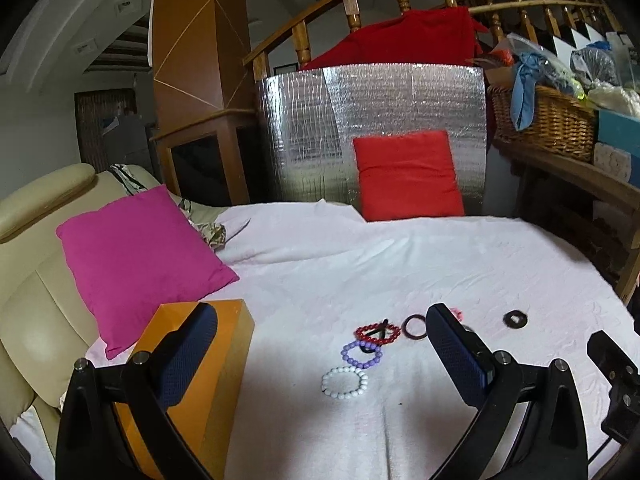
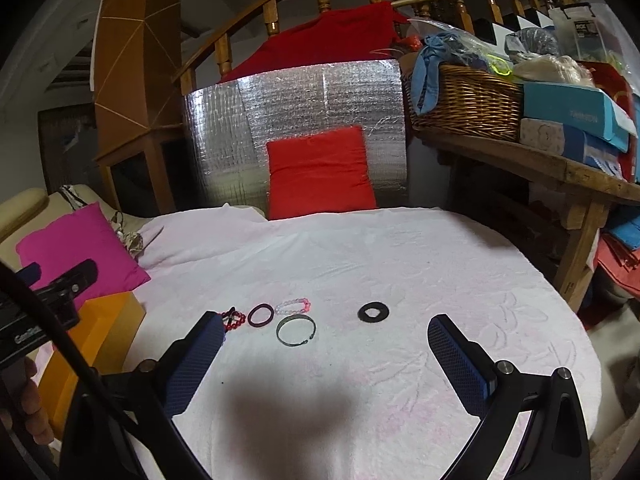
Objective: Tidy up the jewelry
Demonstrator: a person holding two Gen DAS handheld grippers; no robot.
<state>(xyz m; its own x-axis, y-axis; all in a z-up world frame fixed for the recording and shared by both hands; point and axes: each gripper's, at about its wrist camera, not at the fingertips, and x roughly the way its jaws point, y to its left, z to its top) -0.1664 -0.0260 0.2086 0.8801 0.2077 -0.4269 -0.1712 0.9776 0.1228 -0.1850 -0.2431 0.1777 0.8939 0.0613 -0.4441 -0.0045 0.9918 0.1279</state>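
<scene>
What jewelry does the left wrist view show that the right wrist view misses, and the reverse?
Left wrist only: the white bracelet and purple bracelet, lying apart from each other on the cloth.
Right wrist only: the open bangle; the pink bracelet is in full view here, almost hidden in the left view.
Both: the red bracelet, dark ring, black disc and orange box. Each hand-held gripper, left and right, is open and empty.
</scene>
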